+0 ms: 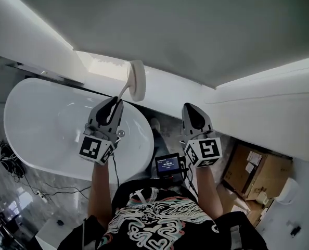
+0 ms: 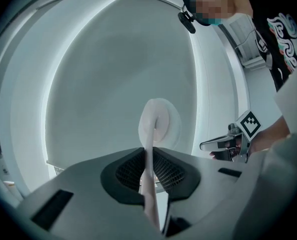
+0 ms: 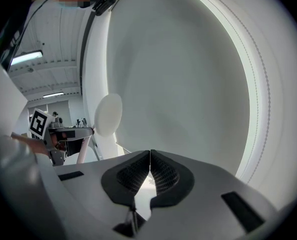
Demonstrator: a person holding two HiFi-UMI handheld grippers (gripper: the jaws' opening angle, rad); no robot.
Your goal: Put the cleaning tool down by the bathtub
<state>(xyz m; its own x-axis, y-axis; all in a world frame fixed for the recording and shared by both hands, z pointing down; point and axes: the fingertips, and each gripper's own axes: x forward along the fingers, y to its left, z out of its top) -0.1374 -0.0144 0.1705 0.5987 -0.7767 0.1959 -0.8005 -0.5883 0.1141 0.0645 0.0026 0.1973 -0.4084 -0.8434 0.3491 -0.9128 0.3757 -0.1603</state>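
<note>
**Cleaning tool held up in the left gripper, over the tub's far end**

On the head view I have the left gripper [image 1: 114, 103] raised over the white bathtub [image 1: 40, 121]. In the left gripper view its fingers [image 2: 131, 171] are clenched on the thin pale handle of the cleaning tool [image 2: 160, 121]. The handle runs up between the dark ribbed pads and ends in a round, flat, pale head. The head view shows that head out past the fingertips, in front of the white ledge just beyond the tub's far rim. I cannot tell whether it touches anything there. The tool is not yet set down; only the left gripper carries it.

The right gripper [image 1: 192, 109] sits beside the left one, apart from it, at about the same height. It is past the end of the tub, above the marbled floor [image 1: 35, 184]. In the right gripper view its fingers [image 3: 133, 176] are pressed together at the tips with nothing between them. That view also catches the tool's round head off to the left, with the left gripper below it.

A small lit screen [image 1: 168, 165] sits at my operator's chest between the two forearms. A cardboard box [image 1: 258, 168] stands on the floor to the right, and dark cables [image 1: 9, 158] lie on the floor left of the tub.
</note>
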